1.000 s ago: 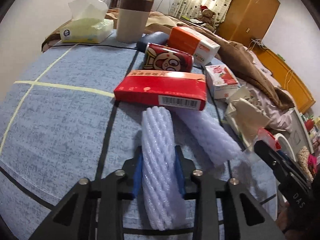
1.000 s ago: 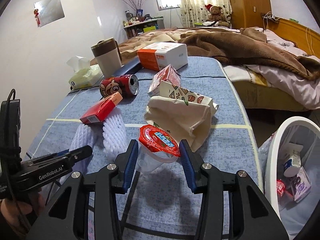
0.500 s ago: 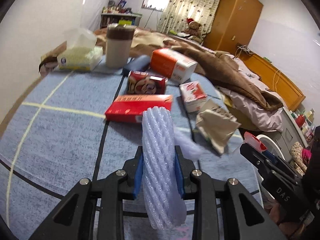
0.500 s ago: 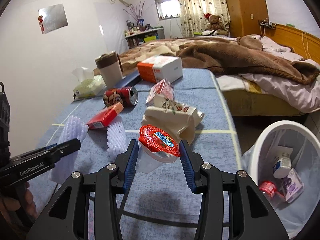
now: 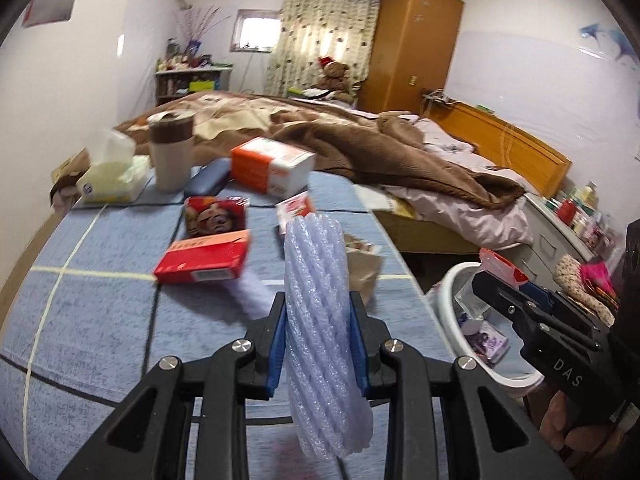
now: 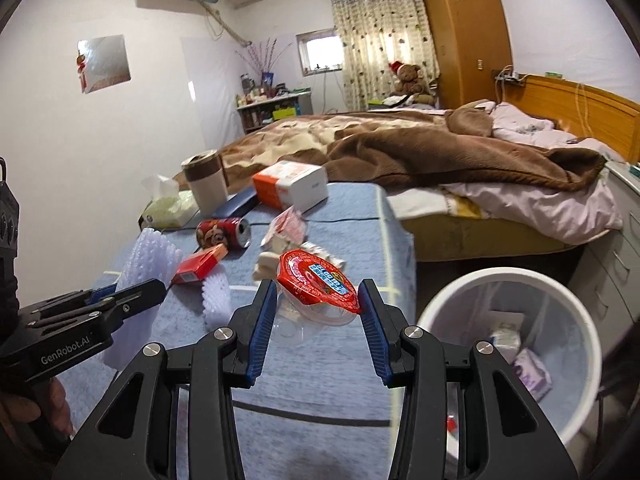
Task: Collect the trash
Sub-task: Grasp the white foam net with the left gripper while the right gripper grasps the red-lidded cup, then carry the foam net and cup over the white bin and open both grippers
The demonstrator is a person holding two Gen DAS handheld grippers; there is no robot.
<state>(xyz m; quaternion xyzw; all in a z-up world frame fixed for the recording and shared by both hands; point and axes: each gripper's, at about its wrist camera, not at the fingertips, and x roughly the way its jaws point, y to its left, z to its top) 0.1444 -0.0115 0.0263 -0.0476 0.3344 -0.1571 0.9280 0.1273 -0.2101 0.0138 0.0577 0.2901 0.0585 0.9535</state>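
Observation:
My left gripper (image 5: 318, 340) is shut on a white foam net sleeve (image 5: 320, 320) and holds it above the blue table (image 5: 100, 312). My right gripper (image 6: 316, 320) is shut on a clear jelly cup with a red lid (image 6: 316, 292), held up left of the white trash bin (image 6: 504, 280). The bin holds several wrappers and also shows in the left wrist view (image 5: 452, 308). A second foam sleeve (image 6: 216, 296), a red box (image 5: 204, 258), a red can (image 5: 214, 216), a small carton (image 6: 286, 226) and crumpled paper (image 5: 362, 264) lie on the table.
A tissue pack (image 5: 112, 180), a lidded cup (image 5: 172, 152), a dark case (image 5: 206, 182) and an orange-white box (image 5: 272, 170) stand at the table's far end. A bed with a brown blanket (image 6: 420, 148) lies behind. Drawers (image 5: 560, 232) stand beyond the bin.
Both grippers have lifted off the table with their loads and swung right; the bin now shows closer in both views. The second sleeve stayed on the table.

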